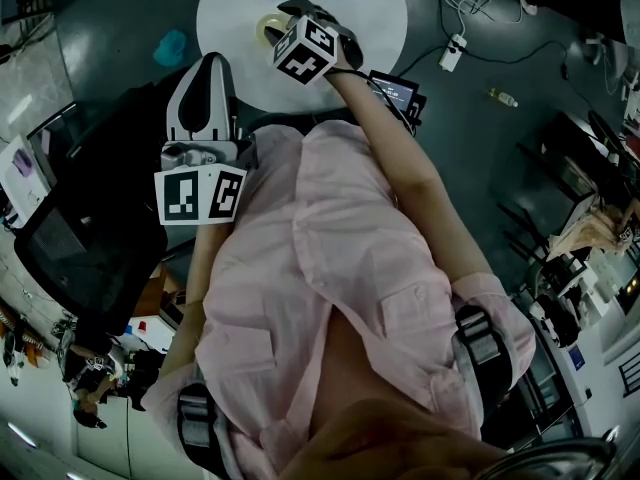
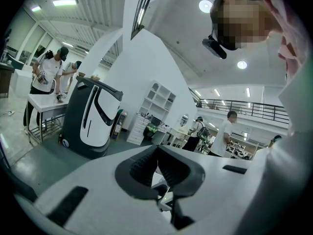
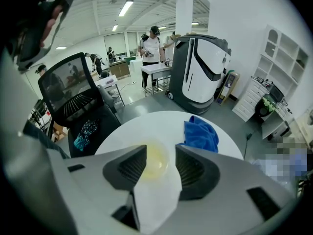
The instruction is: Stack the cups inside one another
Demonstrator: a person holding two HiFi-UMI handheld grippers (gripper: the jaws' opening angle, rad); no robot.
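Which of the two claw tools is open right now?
The right gripper, aimed down at the white table: its jaws stand apart, with a yellowish cup seen between them. The left gripper has its jaws together.

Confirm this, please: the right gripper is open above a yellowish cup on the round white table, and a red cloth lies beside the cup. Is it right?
Not quite: the cloth is blue, not red, as the right gripper view shows. The rest holds: the right gripper is open above the yellowish cup on the round white table.
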